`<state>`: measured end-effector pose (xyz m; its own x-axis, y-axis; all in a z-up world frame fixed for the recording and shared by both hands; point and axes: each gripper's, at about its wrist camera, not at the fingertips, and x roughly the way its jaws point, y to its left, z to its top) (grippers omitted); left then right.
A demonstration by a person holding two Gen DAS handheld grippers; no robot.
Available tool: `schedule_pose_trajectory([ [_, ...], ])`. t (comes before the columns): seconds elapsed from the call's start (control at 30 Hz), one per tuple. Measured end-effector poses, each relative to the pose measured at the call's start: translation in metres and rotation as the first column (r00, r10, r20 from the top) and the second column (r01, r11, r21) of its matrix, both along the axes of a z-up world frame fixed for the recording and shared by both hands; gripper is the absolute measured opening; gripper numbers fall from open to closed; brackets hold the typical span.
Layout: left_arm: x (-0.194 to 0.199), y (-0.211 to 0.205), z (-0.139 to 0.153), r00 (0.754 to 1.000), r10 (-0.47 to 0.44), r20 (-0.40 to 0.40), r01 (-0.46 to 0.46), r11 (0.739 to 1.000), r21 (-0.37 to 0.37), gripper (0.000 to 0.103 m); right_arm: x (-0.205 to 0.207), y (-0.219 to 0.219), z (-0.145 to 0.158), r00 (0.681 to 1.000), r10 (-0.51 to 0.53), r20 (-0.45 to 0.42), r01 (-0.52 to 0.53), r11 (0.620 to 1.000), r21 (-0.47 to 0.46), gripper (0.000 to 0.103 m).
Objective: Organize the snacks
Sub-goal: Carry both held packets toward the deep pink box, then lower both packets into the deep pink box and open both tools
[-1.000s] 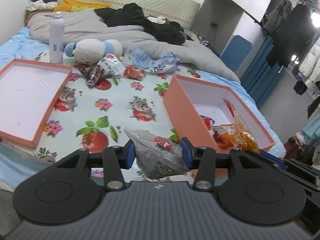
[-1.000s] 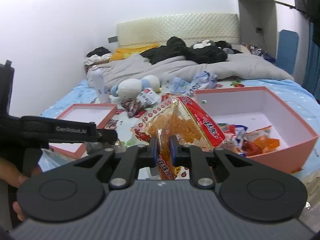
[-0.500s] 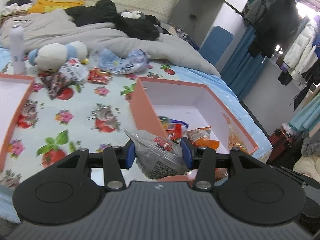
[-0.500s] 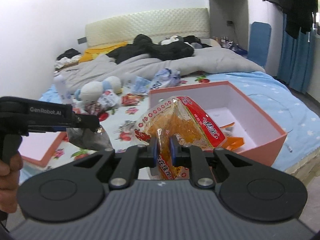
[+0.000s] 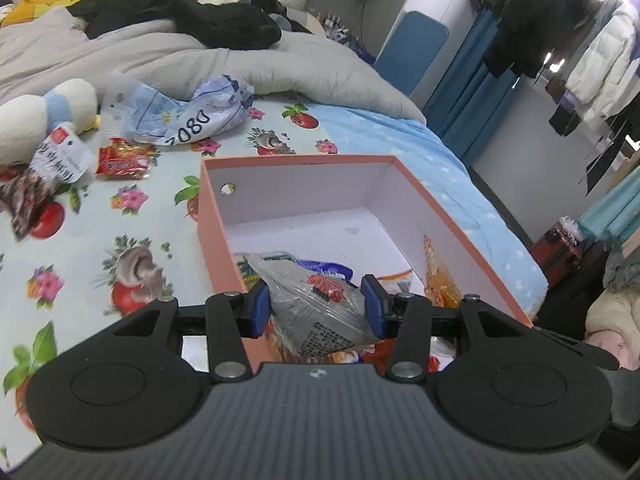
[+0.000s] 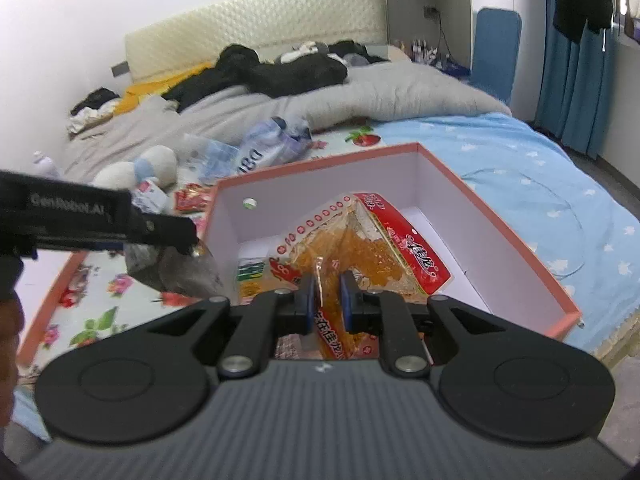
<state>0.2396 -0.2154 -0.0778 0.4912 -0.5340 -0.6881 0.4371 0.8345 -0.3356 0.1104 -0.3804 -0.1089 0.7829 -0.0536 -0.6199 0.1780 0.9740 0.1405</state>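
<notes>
The left gripper (image 5: pixel 316 306) is clamped on a crinkly grey-clear plastic snack bag with red print (image 5: pixel 320 308), its blue pads (image 5: pixel 259 308) pressing the bag's sides, held over the near end of the open salmon-pink cardboard box with white inside (image 5: pixel 452 216). The right gripper (image 6: pixel 326 300) is pinched narrow on the sealed edge of a clear bag of orange snacks with a red printed band (image 6: pixel 360 236), which hangs over the same box.

Both bags look light, soft and slippery; the film crumples under the pads, so I judge a hold on a seam or gathered fold safer than one on the puffed middle, where contents could crush.

The left wrist view shows several packets already on the box floor (image 5: pixel 320 266) and, outside it, a red wrapped snack (image 5: pixel 122 160) on the flowered bedsheet (image 5: pixel 132 216). The right wrist view alone shows the left gripper from the side, with the grey bag dangling below it beside the box's left wall.
</notes>
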Motion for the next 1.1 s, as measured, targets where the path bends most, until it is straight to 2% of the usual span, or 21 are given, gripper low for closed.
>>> schedule_pose_trajectory([
  [0.3, 0.055, -0.038, -0.037, 0.998, -0.031, -0.052, 0.033, 0.999, 0.043, 0.052, 0.044, -0.028, -0.038, 0.998, 0.014, -0.054, -0.012, 0.999, 0.04, 0.019],
  [0.5, 0.063, -0.04, -0.046, 0.995, -0.036, -0.094, 0.039, 0.999, 0.035, 0.054, 0.05, -0.035, -0.045, 0.997, -0.005, -0.079, 0.011, 0.997, 0.077, 0.021],
  [0.53, 0.063, -0.04, -0.046, 0.995, -0.038, -0.096, 0.043, 0.998, 0.042, 0.054, 0.049, -0.035, -0.044, 0.997, -0.001, -0.081, 0.007, 0.997, 0.078, 0.025],
  [0.57, 0.062, -0.04, -0.046, 0.995, -0.035, -0.093, 0.04, 0.998, 0.051, 0.055, 0.049, -0.035, -0.044, 0.996, 0.002, -0.085, 0.005, 0.997, 0.082, 0.029],
  [0.63, 0.06, -0.036, -0.042, 0.997, -0.006, -0.08, 0.011, 0.998, 0.062, 0.068, 0.045, -0.034, -0.04, 0.997, -0.008, -0.083, 0.016, 0.996, 0.092, 0.046],
  [0.7, 0.056, -0.028, -0.035, 0.998, 0.02, -0.061, -0.017, 0.999, 0.052, 0.07, 0.04, -0.032, -0.035, 0.997, -0.025, -0.076, 0.031, 0.997, 0.076, 0.051],
  [0.9, 0.028, -0.005, -0.005, 0.999, 0.034, -0.009, -0.033, 0.999, 0.022, 0.07, 0.012, -0.023, -0.014, 0.999, -0.033, -0.037, 0.035, 0.997, 0.075, 0.052],
  [1.1, -0.018, 0.026, 0.025, 0.998, 0.048, 0.042, -0.048, 0.999, 0.002, 0.07, -0.023, -0.004, 0.007, 1.0, -0.017, 0.015, 0.015, 0.996, 0.083, 0.052],
])
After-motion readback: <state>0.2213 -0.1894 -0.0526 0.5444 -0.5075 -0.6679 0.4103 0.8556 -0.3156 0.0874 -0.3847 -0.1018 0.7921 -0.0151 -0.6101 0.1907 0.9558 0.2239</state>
